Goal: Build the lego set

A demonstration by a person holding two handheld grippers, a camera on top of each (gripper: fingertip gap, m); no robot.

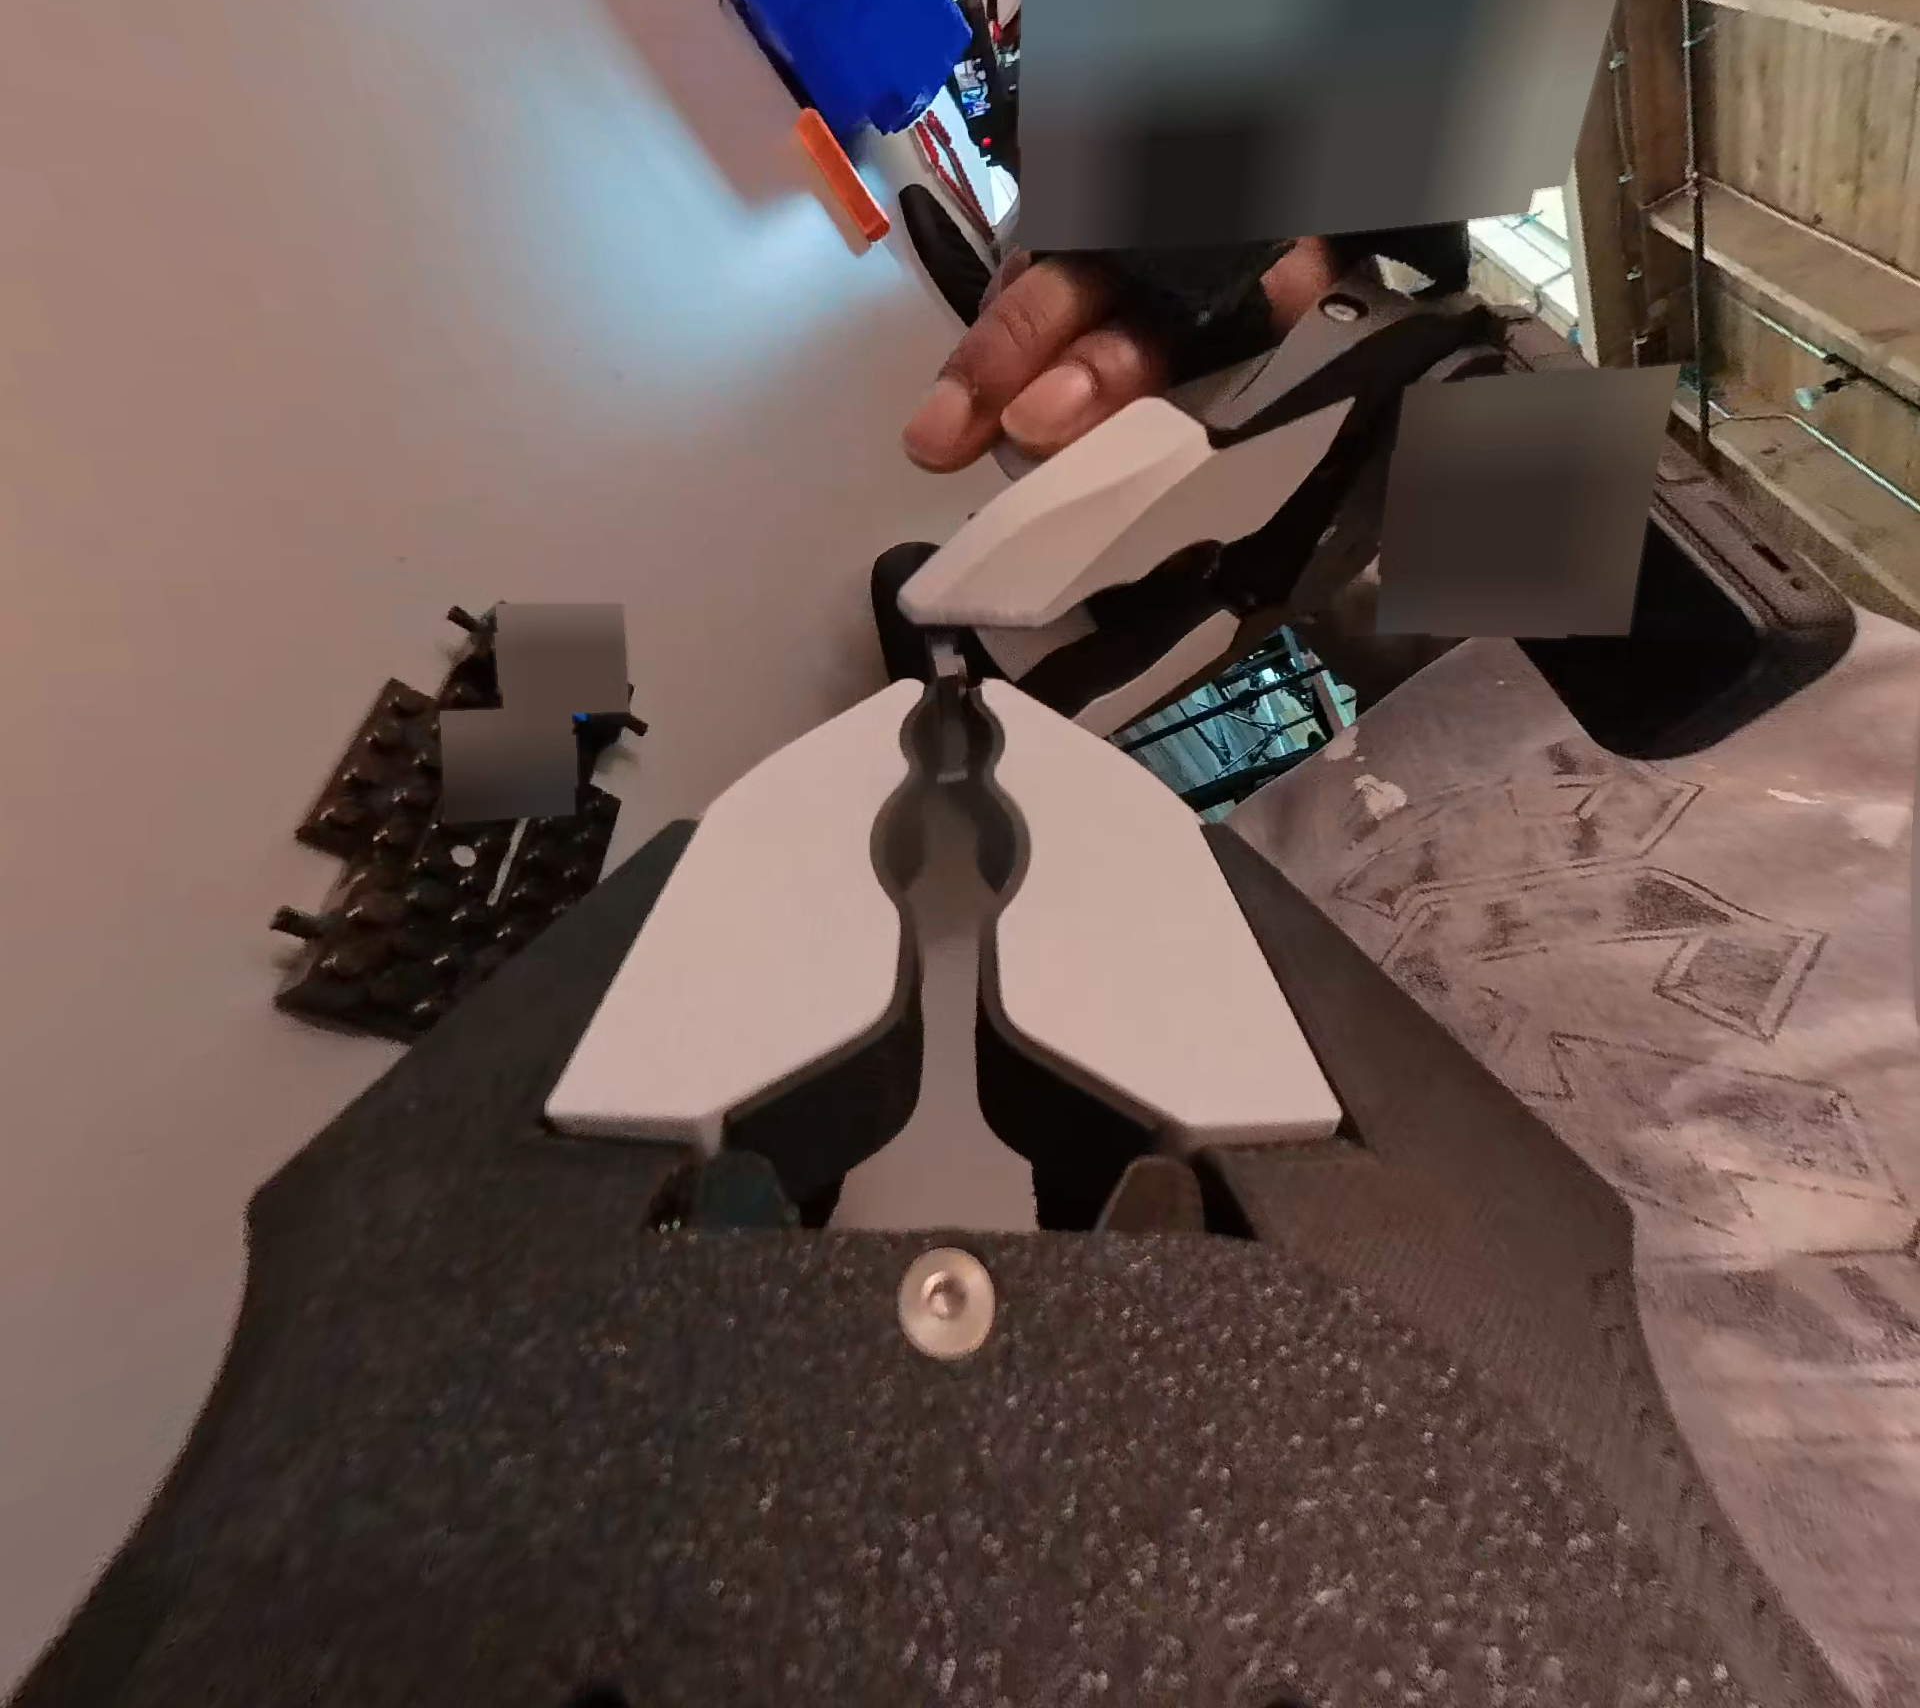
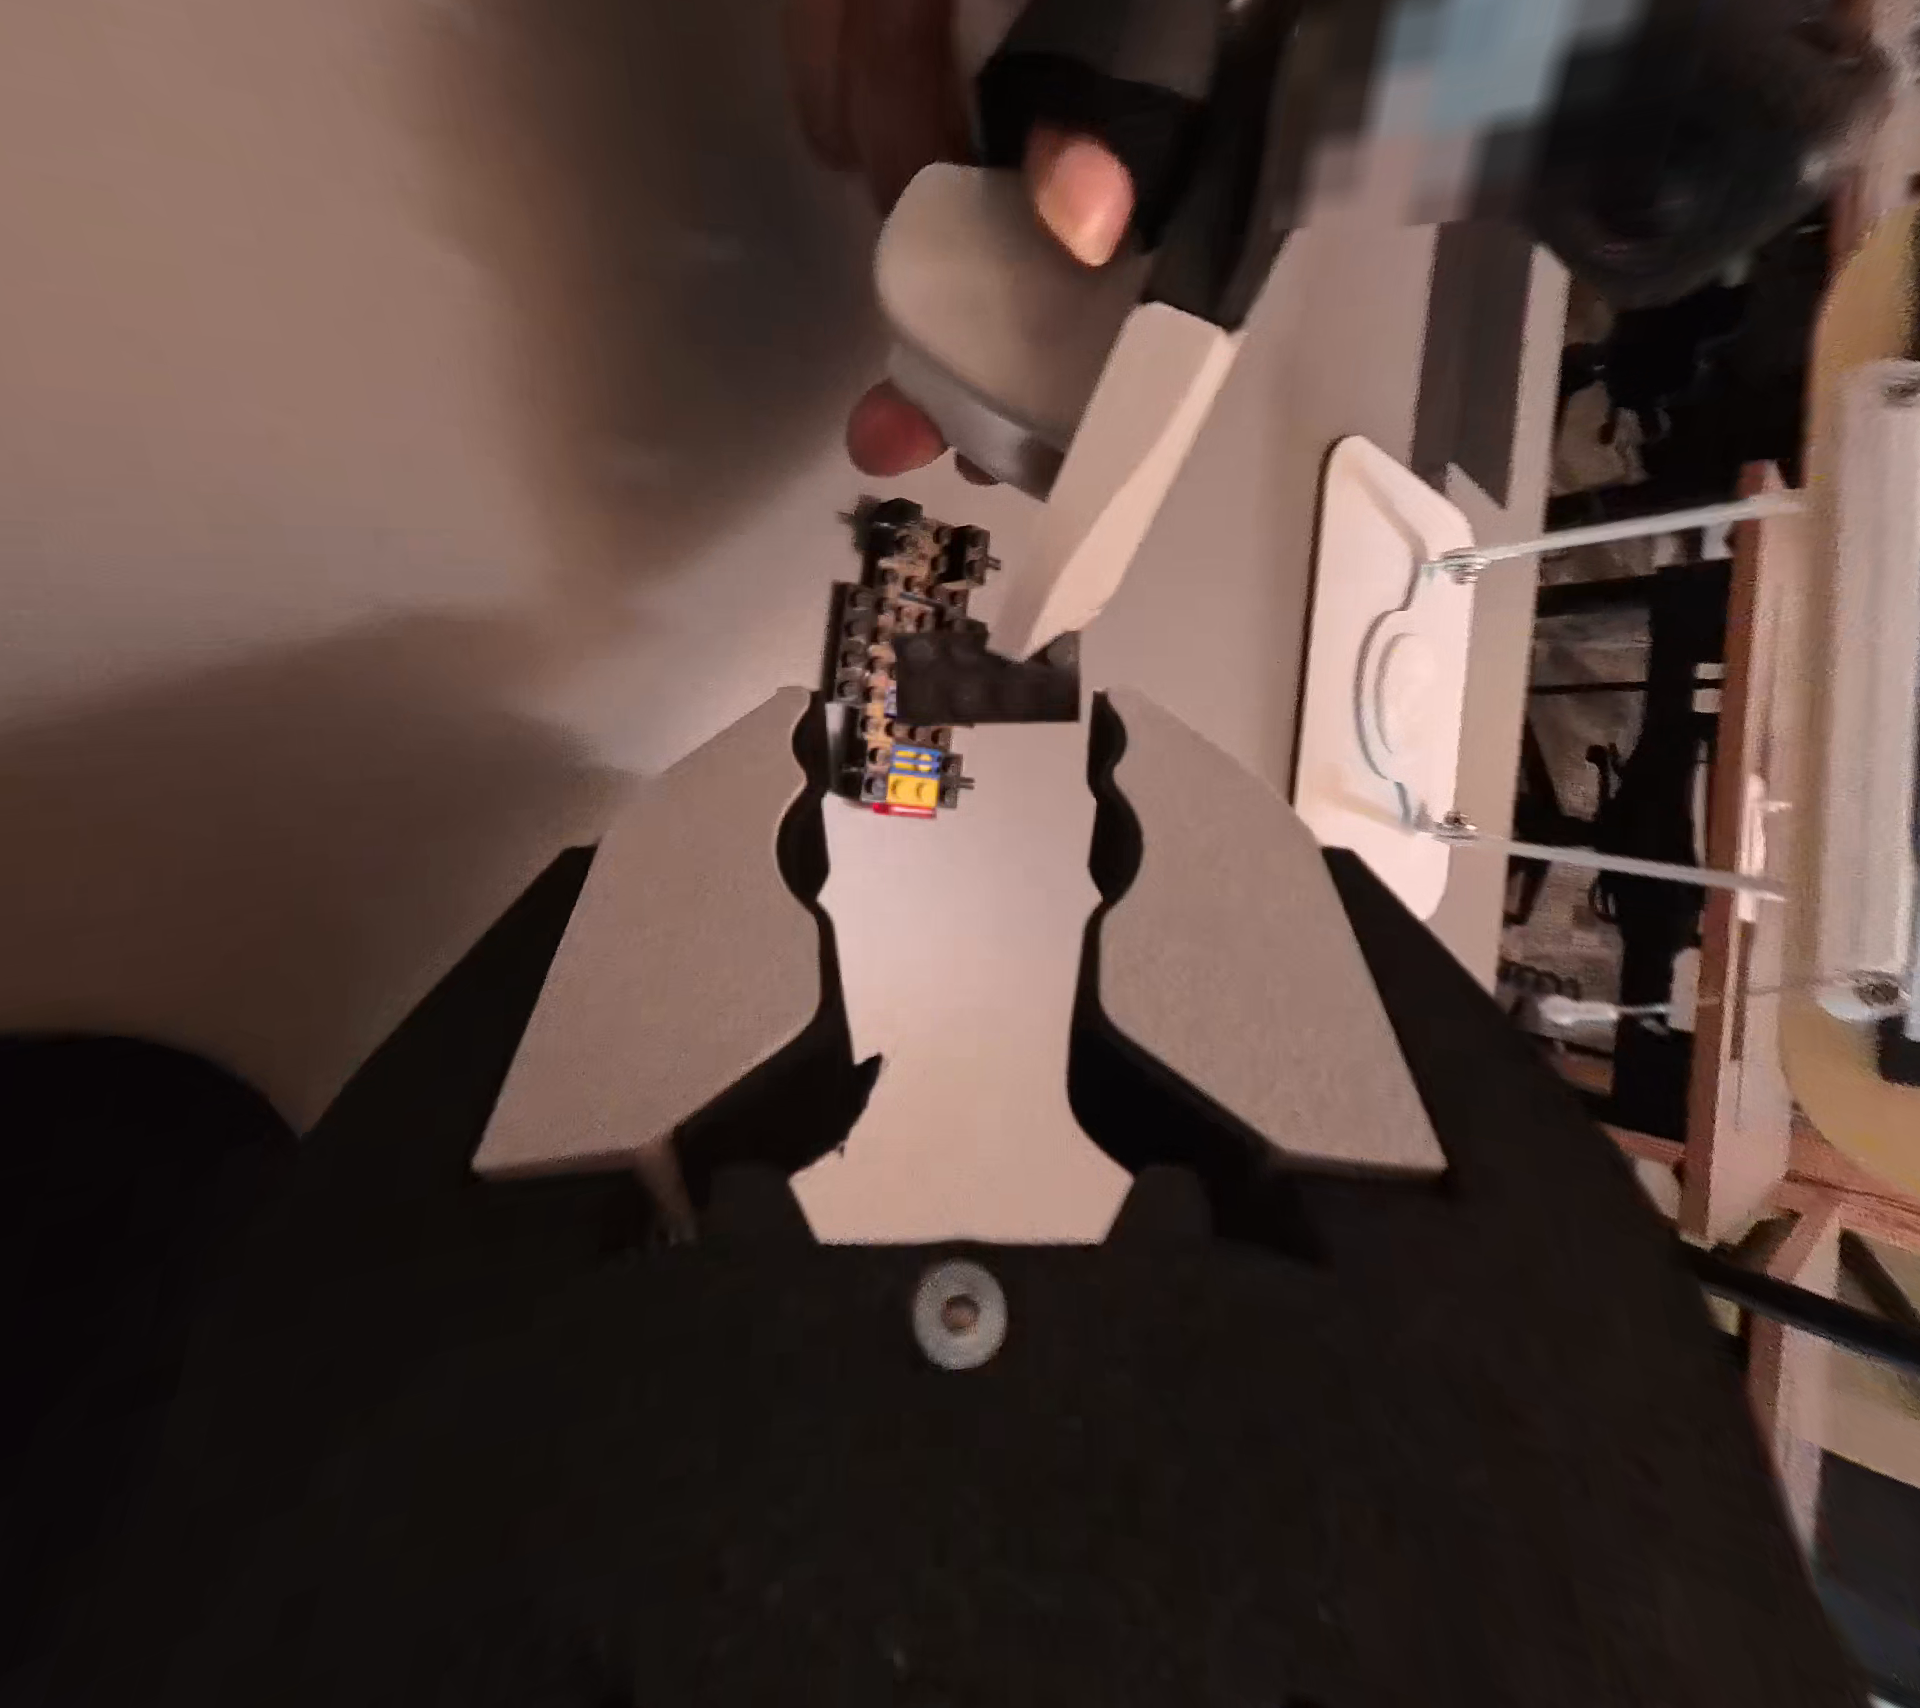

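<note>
1. Black wedge-shaped plate [image 2: 987, 687]: pinched by one corner and held up off the table [image 2: 416, 308], in front of the partly built lego assembly [image 2: 883, 609] that lies on the table. Cannot tell whether it touches the assembly.
2. Left hand-held gripper [image 1: 948, 700]: closed almost completely on the thin plate, gripping it only at the very fingertips.
3. Right hand-held gripper [image 2: 951, 713]: spread wide and empty, with its tips on either side of the plate and very near it.
4. Probably a hand-over or a re-grip, ahead of seating the plate on the assembly.
5. Risk of a slip: such a shallow corner hold could let the plate pivot or drop if the right jaws nudge it while closing.
6. Risk of a skewed pick-up: closing across the angled edge, not the straight sides, could squeeze the plate out sideways.
7. Risk of a knock: the loose assembly close behind could be pushed across the table by a low or hurried approach.
8. Risk of a fall: letting go with the left before the right has a firm hold would likely drop the plate onto the studs below.
</note>
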